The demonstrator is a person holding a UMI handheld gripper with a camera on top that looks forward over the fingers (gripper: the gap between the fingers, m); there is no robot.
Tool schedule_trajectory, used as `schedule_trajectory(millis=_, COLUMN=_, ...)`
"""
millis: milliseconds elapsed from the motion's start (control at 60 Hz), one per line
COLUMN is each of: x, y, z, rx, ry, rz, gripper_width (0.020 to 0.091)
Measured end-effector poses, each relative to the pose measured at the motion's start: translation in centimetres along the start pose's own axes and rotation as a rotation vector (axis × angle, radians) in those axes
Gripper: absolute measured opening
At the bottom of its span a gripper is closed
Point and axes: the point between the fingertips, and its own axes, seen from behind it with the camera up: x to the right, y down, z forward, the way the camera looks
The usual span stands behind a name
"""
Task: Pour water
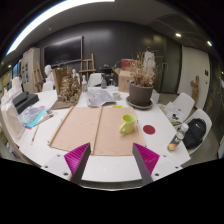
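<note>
A yellow-green cup (128,124) stands on the brown board (90,128) in the middle of the white table (105,167), beyond my fingers and a little to the right. My gripper (112,158) is open, its magenta pads (77,156) spread wide over the table's near edge with nothing between them. A small red disc (149,129) lies on the table right of the cup. I see no water vessel that I can name for sure.
A potted plant (142,90) stands at the back right. Papers and a pale bundle (102,97) lie behind the board. Coloured clutter (32,115) sits at the left, a bottle-like object (178,137) at the right edge. Chairs (197,128) ring the table.
</note>
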Motion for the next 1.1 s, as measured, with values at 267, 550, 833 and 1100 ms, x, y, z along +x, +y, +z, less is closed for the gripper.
schedule_trajectory(millis=267, x=17.3, y=4.9, z=2.0, rx=0.027, ry=0.148, rz=0.078, gripper_width=0.0861)
schedule_trajectory(millis=550, x=30.5, y=6.8, z=8.0, rx=0.119, ry=0.212, rz=0.100, gripper_width=0.0859)
schedule_trajectory(millis=833, x=35.8, y=6.4, z=16.8, rx=0.164, ry=0.168, rz=0.088, gripper_width=0.0825)
schedule_trajectory(millis=1100, x=36.2, y=4.7, z=19.4, rx=0.245, ry=0.146, rz=0.062, gripper_width=0.0409)
